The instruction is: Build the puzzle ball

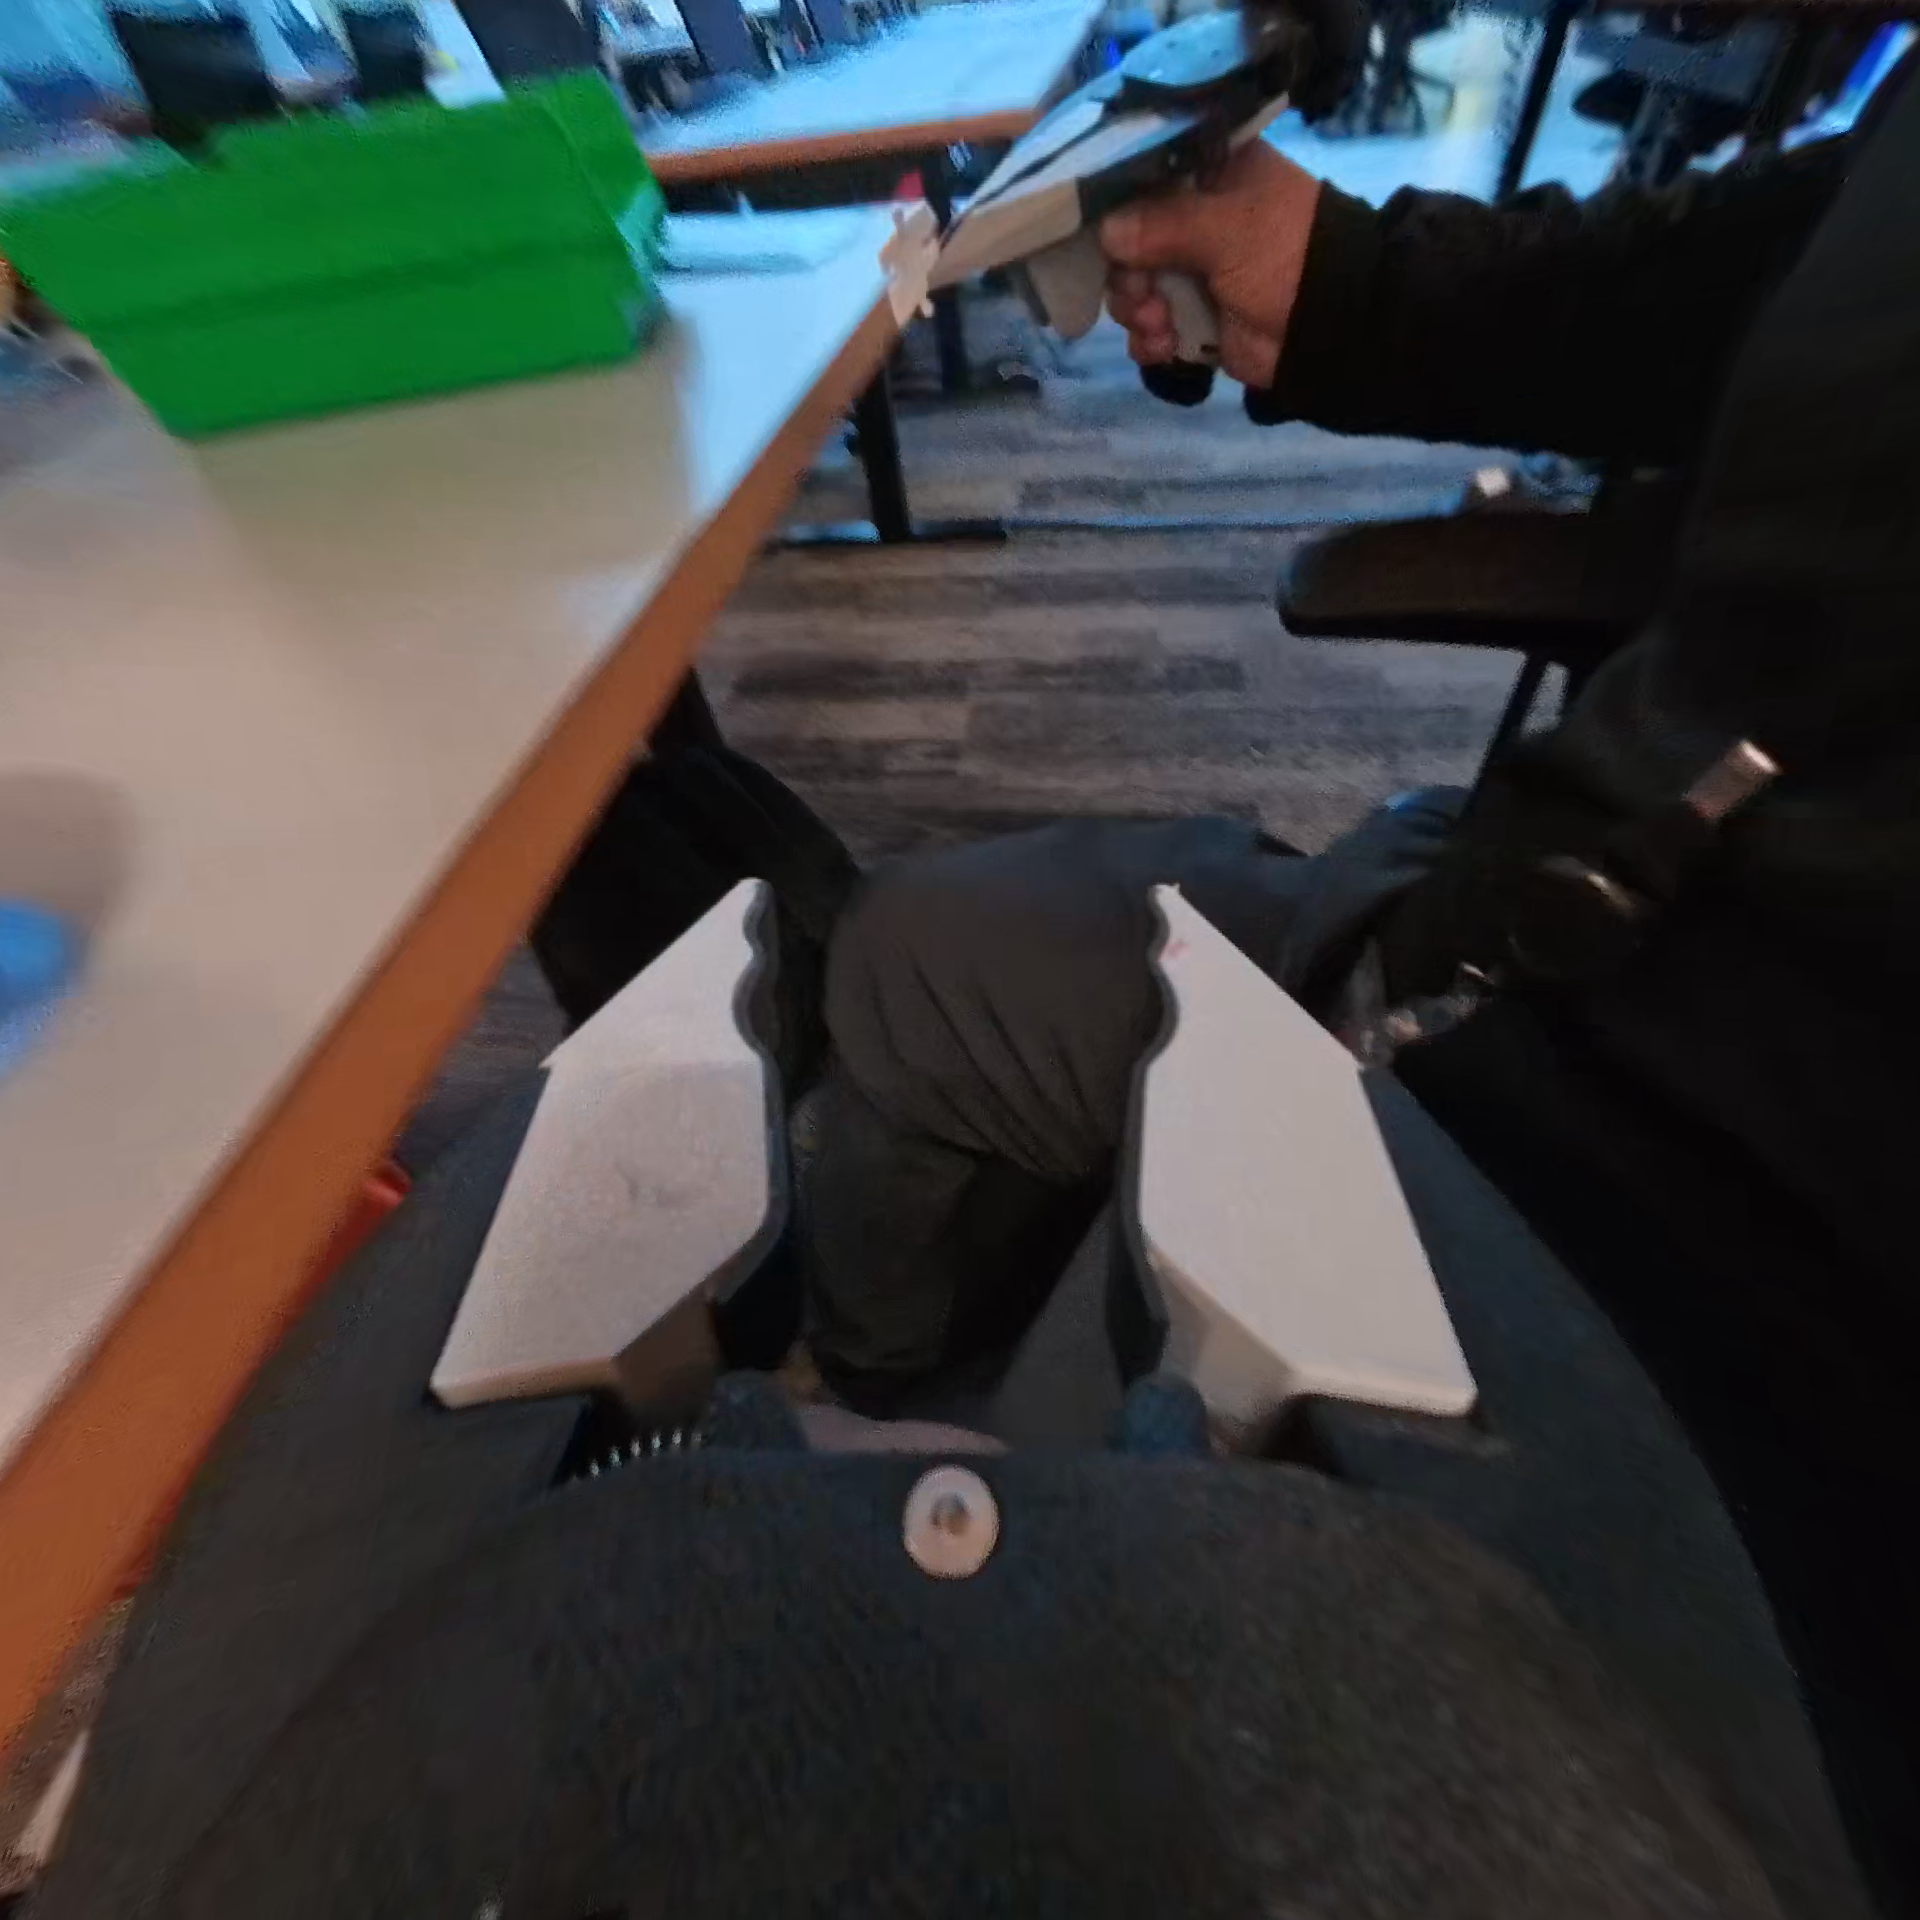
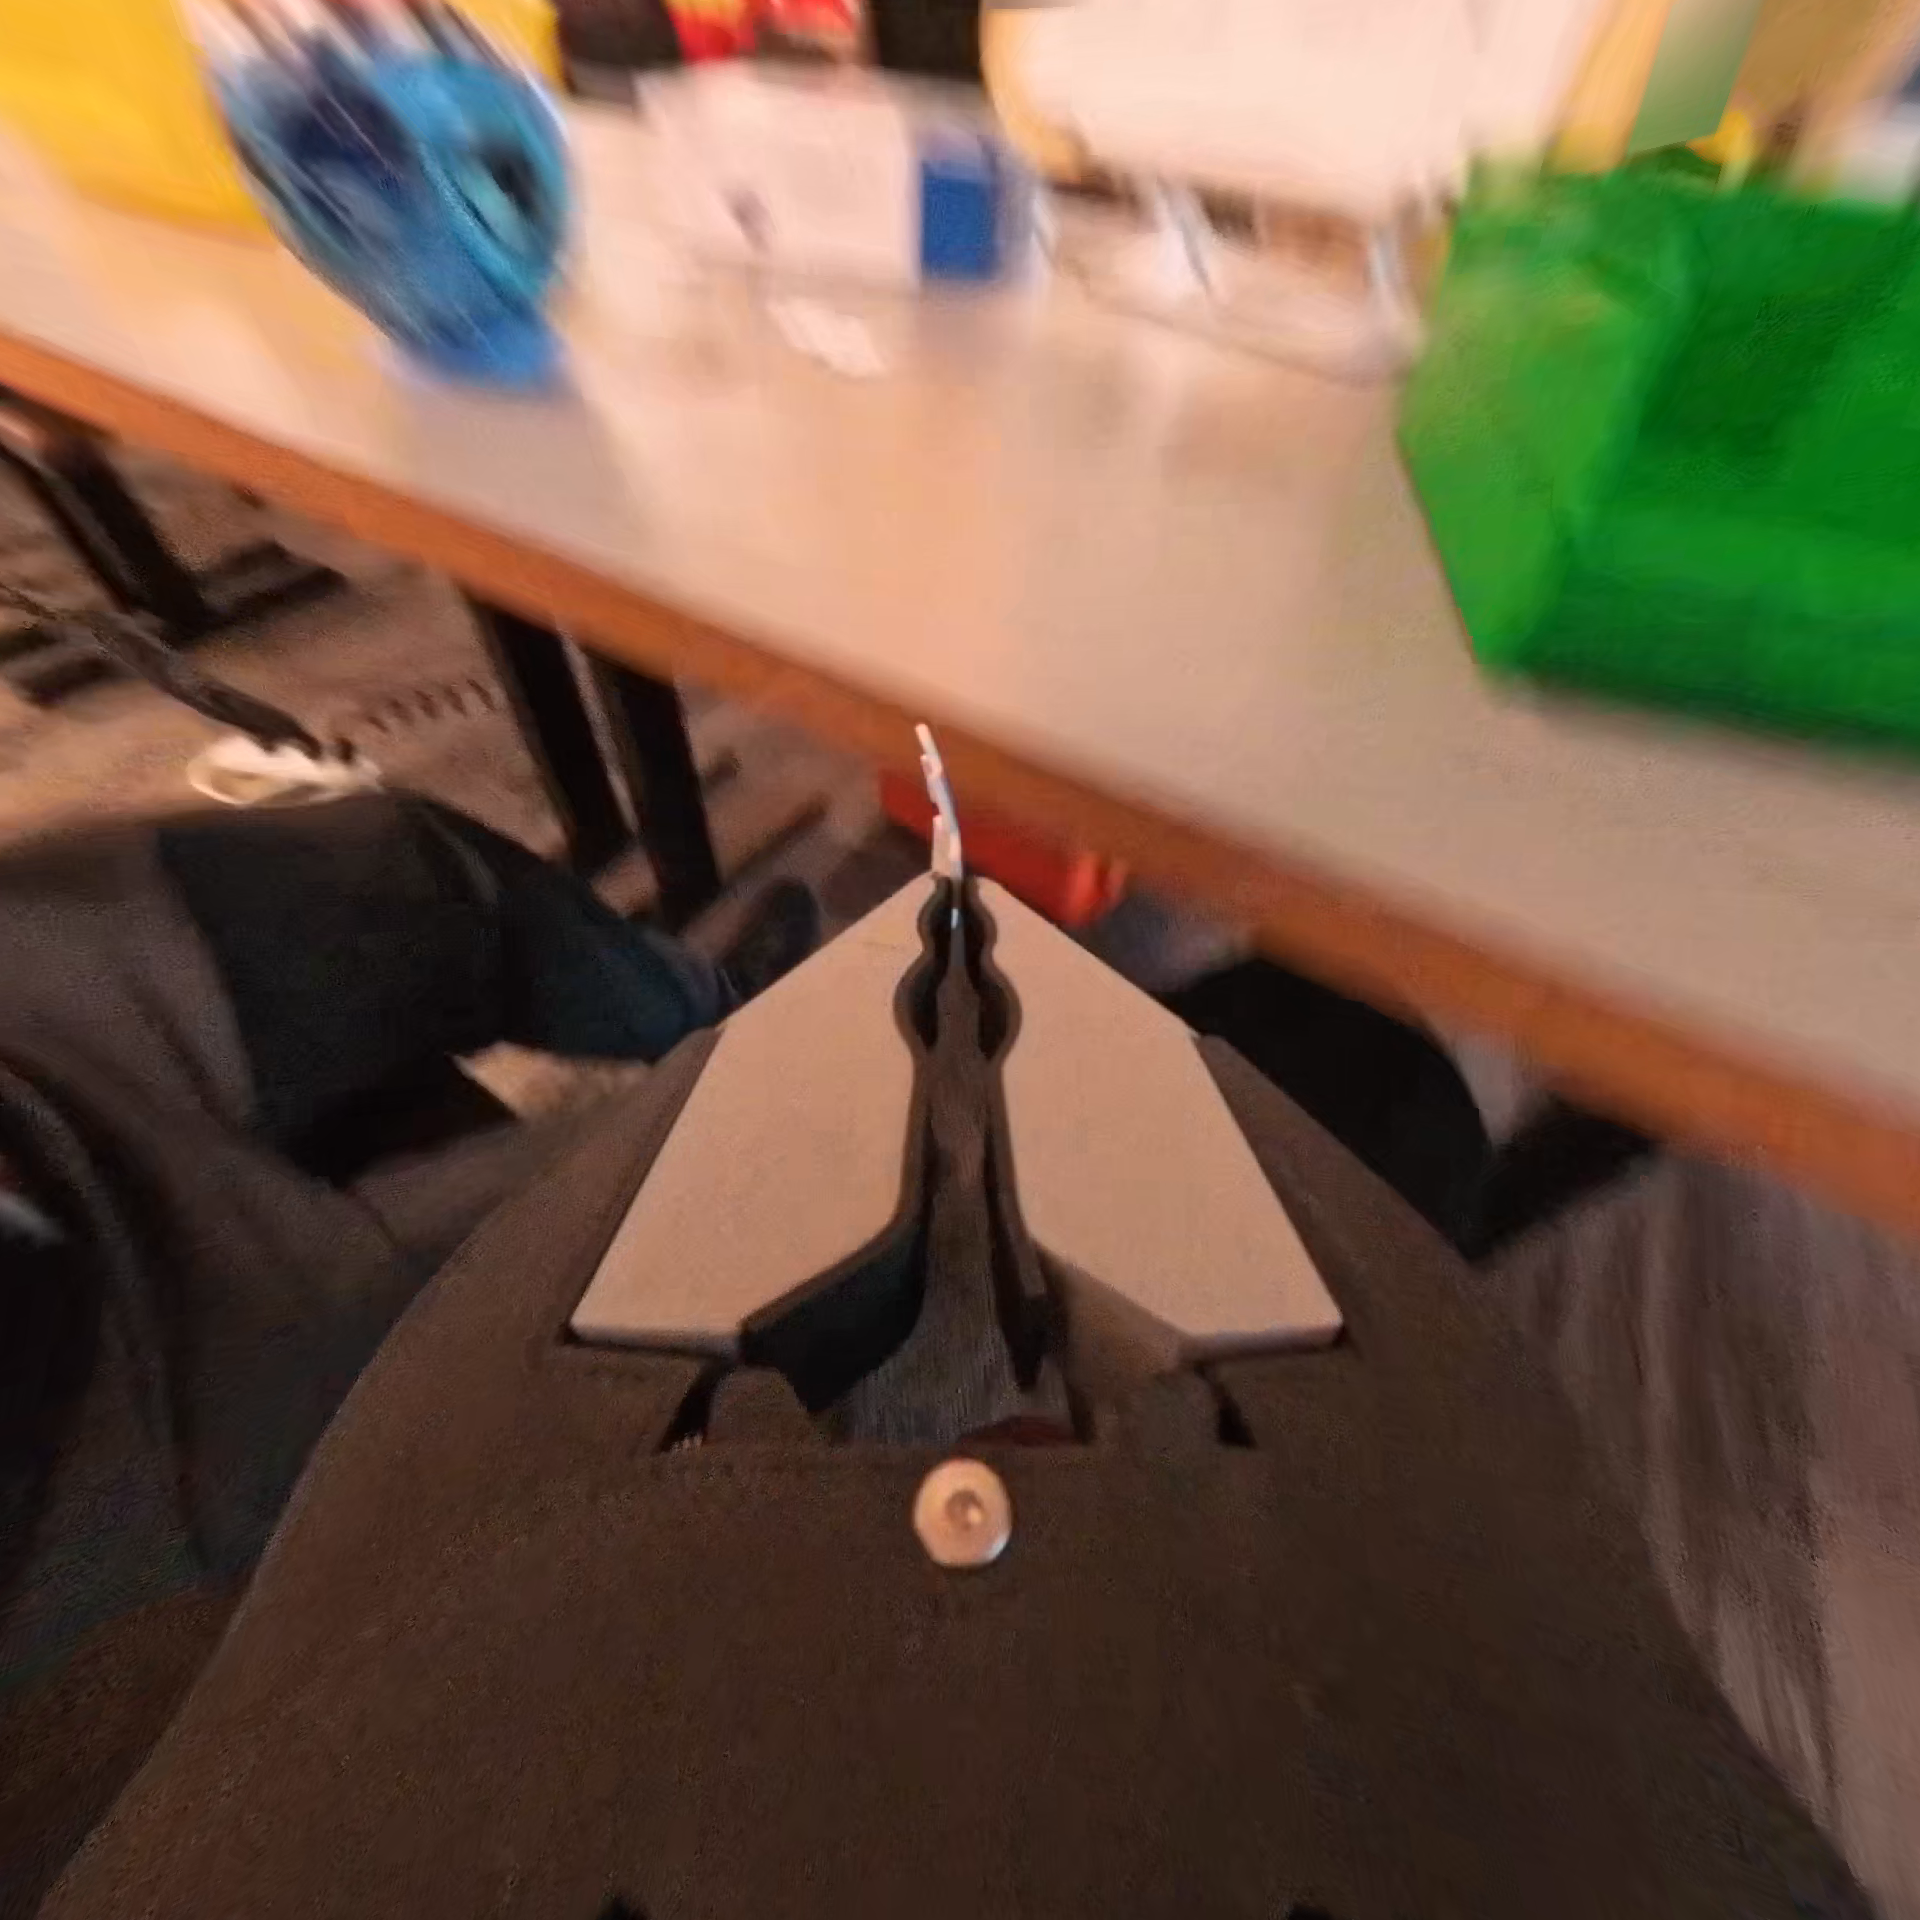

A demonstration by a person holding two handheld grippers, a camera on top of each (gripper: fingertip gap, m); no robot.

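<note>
My right gripper is shut on a thin white puzzle piece, which sticks out edge-on beyond its tips, just in front of the table edge. The same gripper shows in the left wrist view, held by a hand in a black sleeve with the white piece at its tips over the table edge. A blurred blue, partly built puzzle ball stands on the table at the far left; a blue blur at the left edge may be the same ball. My left gripper is open and empty, below table height, pointing at a person's knee.
A green box stands on the white table to the right and also shows in the left wrist view. The table's brown edge runs diagonally. A yellow object, a small blue box, a chair armrest and an orange-red object are nearby.
</note>
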